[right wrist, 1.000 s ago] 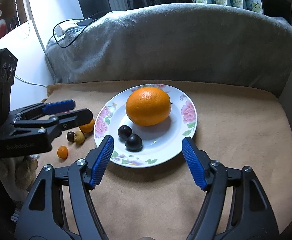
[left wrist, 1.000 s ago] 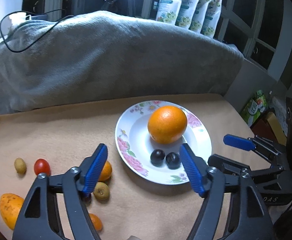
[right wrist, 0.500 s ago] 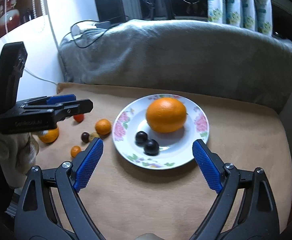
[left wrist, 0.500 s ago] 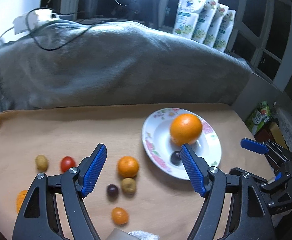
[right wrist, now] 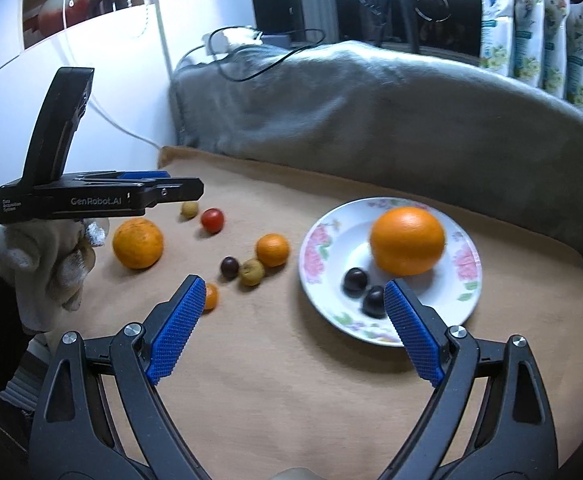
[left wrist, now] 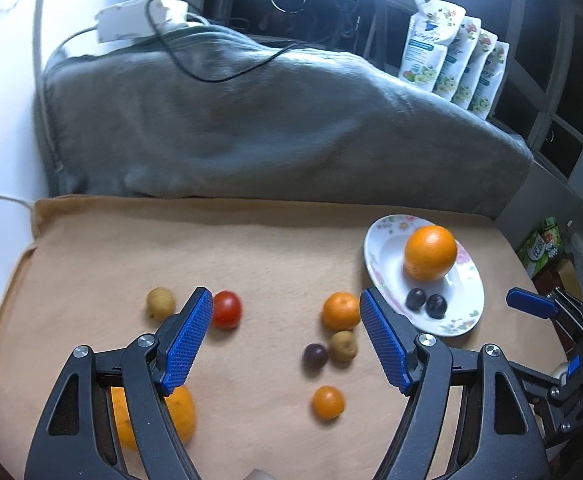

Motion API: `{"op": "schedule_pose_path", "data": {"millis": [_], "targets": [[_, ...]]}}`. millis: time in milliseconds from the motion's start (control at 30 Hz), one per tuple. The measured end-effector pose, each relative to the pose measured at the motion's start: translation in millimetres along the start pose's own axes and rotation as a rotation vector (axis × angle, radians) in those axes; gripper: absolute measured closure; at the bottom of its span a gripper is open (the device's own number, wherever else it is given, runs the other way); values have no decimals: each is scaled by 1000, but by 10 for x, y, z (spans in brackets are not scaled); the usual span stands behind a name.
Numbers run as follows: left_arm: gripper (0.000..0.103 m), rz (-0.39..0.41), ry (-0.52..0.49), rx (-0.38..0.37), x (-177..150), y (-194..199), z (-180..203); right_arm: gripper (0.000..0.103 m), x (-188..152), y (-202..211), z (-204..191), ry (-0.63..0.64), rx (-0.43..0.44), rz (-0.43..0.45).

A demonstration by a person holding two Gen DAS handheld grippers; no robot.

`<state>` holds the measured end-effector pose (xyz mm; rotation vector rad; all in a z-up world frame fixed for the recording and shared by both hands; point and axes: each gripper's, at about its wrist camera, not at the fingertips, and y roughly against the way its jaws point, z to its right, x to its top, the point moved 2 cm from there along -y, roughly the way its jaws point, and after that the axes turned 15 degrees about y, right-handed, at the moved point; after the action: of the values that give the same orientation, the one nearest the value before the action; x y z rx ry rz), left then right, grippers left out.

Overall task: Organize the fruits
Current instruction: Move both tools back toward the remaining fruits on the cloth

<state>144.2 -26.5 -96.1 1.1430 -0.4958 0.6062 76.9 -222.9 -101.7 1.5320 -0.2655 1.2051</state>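
A floral plate [left wrist: 379,240] [right wrist: 311,248] holds a big orange [left wrist: 429,254] [right wrist: 407,240] and two dark plums [left wrist: 425,302] [right wrist: 355,280]. Left of it, loose on the tan cloth, lie a mandarin [left wrist: 341,311], a brownish fruit [left wrist: 343,345], a dark plum [left wrist: 314,356], a kumquat [left wrist: 327,402], a red tomato [left wrist: 227,308], a yellowish fruit [left wrist: 160,302] and a second large orange [right wrist: 137,242]. My left gripper [left wrist: 283,296] hovers open above these, nothing between its pads. My right gripper [right wrist: 293,282] is open wide at the plate's near-left rim, empty.
A grey blanket [left wrist: 271,120] with a black cable and a white power strip [left wrist: 131,20] rises behind the cloth. Several pouches [right wrist: 535,32] stand at the back right. A white wall is to the left. A gloved hand [right wrist: 47,256] holds the left gripper.
My left gripper has swung left from over the plate to over the loose fruit. My right gripper's jaws have widened, and it has drifted left and back from the plate.
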Motion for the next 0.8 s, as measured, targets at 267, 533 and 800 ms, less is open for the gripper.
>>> {"op": "schedule_pose_path", "data": {"millis": [267,533,800], "targets": [[28,-13,16,-1,-142,67,-195,17,60,-107,-22,-54,62,-21],[54,-65,3,-31,-260,16,-194,53,33,-326,-182,-72,139,-75],[68,-130,-12,-73,-371,-104,-117,68,24,-519,-319,-38,167,-114]]}}
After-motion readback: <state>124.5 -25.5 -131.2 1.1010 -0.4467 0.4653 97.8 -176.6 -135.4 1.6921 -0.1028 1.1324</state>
